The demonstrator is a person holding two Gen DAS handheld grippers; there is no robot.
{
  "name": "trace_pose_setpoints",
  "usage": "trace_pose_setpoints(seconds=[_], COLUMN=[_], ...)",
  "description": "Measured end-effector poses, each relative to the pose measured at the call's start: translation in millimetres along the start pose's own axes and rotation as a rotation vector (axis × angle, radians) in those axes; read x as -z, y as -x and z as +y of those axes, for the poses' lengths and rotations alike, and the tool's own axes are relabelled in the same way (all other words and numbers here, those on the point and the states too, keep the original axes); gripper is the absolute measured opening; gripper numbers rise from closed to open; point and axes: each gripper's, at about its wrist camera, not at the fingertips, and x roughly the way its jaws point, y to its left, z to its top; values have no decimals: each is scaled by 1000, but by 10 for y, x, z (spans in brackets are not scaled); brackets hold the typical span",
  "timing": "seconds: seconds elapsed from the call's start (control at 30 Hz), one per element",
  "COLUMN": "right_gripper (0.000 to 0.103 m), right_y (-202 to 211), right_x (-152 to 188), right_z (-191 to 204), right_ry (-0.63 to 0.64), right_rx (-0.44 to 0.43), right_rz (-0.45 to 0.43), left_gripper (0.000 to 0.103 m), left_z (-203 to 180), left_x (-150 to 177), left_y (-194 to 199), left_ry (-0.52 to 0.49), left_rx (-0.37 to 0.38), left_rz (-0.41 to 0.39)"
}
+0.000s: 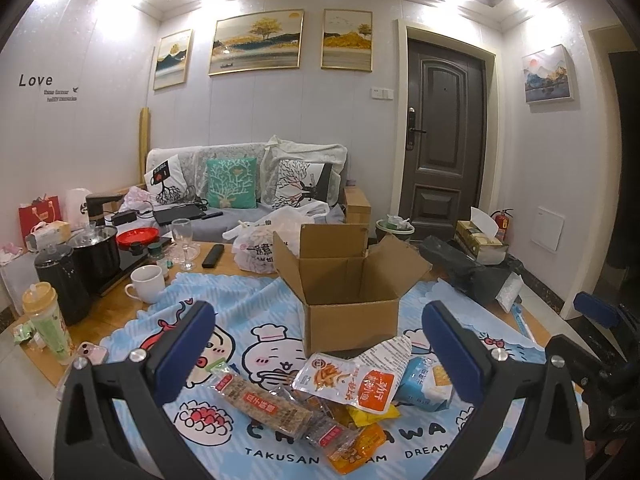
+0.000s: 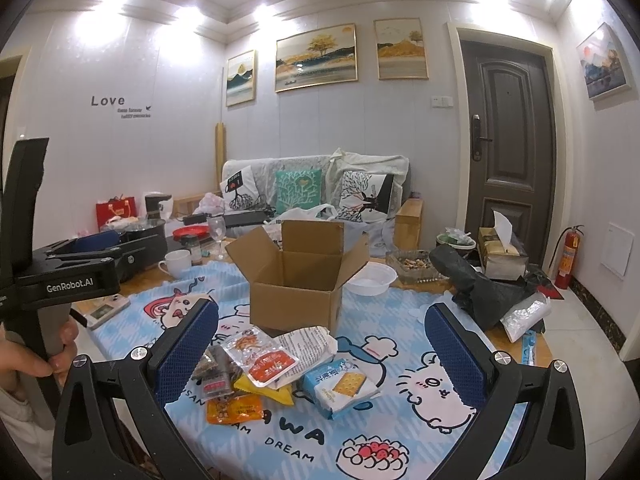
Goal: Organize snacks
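Note:
An open, empty cardboard box [image 1: 348, 300] stands on a blue cartoon cloth [image 1: 248, 312]; it also shows in the right wrist view [image 2: 296, 280]. In front of it lies a pile of snack packets: a clear orange-label pouch [image 1: 344, 380], a long brown bar [image 1: 264, 404], a blue cracker pack [image 1: 428, 384], an orange packet [image 1: 360, 444]. The right wrist view shows the pouch [image 2: 264, 360], the cracker pack [image 2: 344, 388] and the orange packet [image 2: 234, 408]. My left gripper [image 1: 320, 352] is open above the pile. My right gripper [image 2: 320, 344] is open above the pile, to the right of the left one.
A white mug [image 1: 146, 284], a wine glass [image 1: 184, 240], a black kettle [image 1: 96, 256], a bottle [image 1: 48, 324] and a phone [image 1: 90, 354] stand at the left. A white bowl [image 2: 372, 278], an ashtray [image 2: 412, 266], a black bag [image 2: 480, 288] and a tissue box [image 2: 502, 254] lie at the right.

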Motion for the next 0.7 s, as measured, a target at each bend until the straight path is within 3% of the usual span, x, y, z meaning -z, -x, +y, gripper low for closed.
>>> trace_pose_setpoints(seconds=[0.7], right_gripper=[103], right_y=[-8], right_x=[11], right_z=[-14], right_ry=[0], right_rx=[0], right_rz=[4], left_gripper=[102], left_z=[11], left_x=[-22], left_y=[25], left_ry=[2], left_rx=[-2], left_rz=[-9])
